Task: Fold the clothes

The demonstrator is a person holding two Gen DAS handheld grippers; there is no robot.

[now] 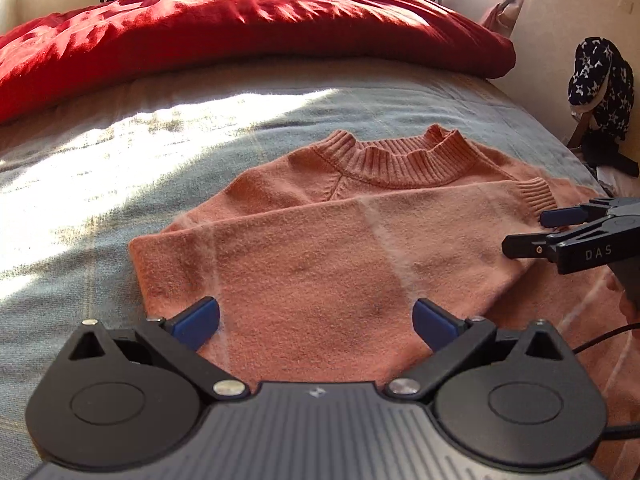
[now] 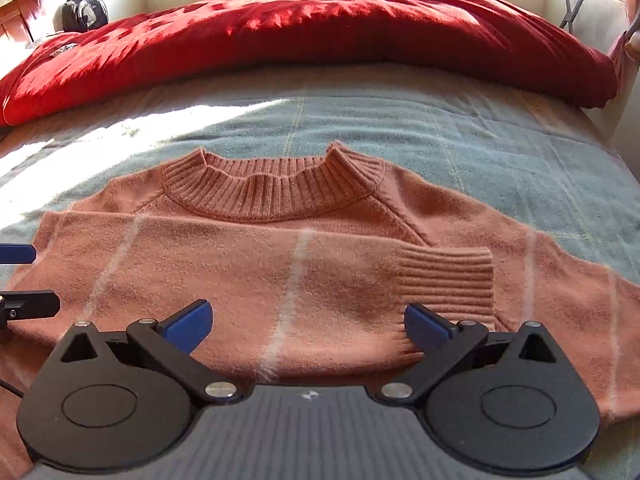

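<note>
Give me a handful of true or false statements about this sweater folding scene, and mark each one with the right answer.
1. One sleeve of the orange sweater is folded across its front. True.
2. The right tool is clamped on the ribbed cuff. False: its jaws stand open, and the cuff lies loose on the sweater.
3. A red blanket lies bunched on the bed beyond the sweater. True.
4. The left tool is shut on the collar. False: it is open over the sweater's lower part, well short of the collar.
5. The sweater lies on a bare wooden table. False: it lies on a grey-blue bedcover.
</note>
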